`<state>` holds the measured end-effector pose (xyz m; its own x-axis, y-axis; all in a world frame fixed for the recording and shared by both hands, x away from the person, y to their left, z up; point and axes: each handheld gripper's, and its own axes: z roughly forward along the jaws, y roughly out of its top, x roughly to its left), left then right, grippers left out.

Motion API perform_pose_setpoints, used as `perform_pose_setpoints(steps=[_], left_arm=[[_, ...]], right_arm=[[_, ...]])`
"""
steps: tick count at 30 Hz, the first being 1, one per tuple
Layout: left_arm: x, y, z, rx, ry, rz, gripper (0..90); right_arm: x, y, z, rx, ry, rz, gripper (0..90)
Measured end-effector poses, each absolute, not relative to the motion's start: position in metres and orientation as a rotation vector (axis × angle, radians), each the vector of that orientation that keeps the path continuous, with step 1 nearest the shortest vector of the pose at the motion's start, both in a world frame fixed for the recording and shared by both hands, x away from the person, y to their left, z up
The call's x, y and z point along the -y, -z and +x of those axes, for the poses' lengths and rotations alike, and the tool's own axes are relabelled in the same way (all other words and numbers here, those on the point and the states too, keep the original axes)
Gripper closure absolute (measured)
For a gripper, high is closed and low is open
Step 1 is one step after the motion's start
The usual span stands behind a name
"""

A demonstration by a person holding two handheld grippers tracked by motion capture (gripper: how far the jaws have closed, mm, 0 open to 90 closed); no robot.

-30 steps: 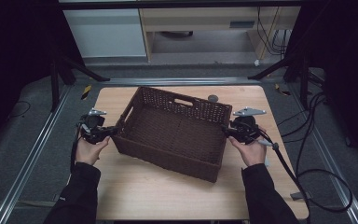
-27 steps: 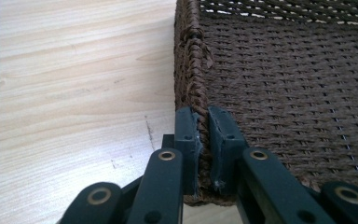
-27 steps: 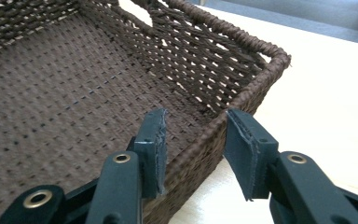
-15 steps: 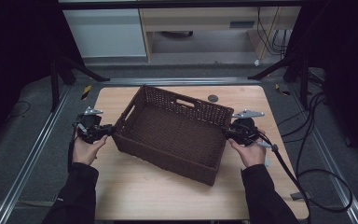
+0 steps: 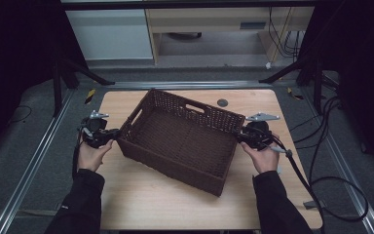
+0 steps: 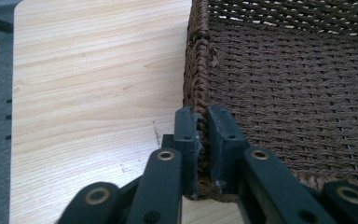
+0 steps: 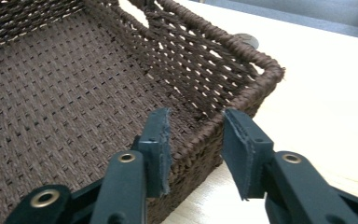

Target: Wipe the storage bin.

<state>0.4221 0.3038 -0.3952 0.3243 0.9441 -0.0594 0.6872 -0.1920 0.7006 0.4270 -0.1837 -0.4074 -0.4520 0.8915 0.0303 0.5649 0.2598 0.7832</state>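
Brown wicker basket (image 5: 182, 139) sits skewed mid-table (image 5: 141, 200), w/ no real shift vs a sec ago; both hands in same spots. L gripper (image 6: 203, 140) is clamped tight on the basket's rim at its left end. R gripper (image 7: 196, 149) straddles the right-end rim, jaws partly apart & just been closing, pads not pressing yet

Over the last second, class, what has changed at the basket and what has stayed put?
The right gripper has been closing its jaws over the basket rim, one pad not yet touching. The left gripper stays clamped on the opposite rim. Basket, hands and table remain in place.
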Motion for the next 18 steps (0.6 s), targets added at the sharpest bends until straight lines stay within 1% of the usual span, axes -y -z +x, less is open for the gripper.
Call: perform_pose_setpoints(steps=[2, 7, 11, 18], left_arm=[[-0.306, 0.392, 0.419, -1.431, -0.504, 1.946, 72.2], [-0.305, 0.38, 0.405, -1.41, -0.517, 1.921, 67.1], [-0.297, 0.375, 0.396, -1.395, -0.506, 1.927, 63.3], [-0.28, 0.383, 0.394, -1.389, -0.496, 1.939, 56.1]], right_arm=[[0.183, 0.408, 0.426, -2.116, -1.044, 1.315, 62.5], [0.184, 0.408, 0.423, -2.121, -1.05, 1.326, 62.3], [0.184, 0.406, 0.418, -2.133, -1.036, 1.33, 62.1], [0.183, 0.404, 0.41, -2.147, -1.028, 1.344, 61.9]])
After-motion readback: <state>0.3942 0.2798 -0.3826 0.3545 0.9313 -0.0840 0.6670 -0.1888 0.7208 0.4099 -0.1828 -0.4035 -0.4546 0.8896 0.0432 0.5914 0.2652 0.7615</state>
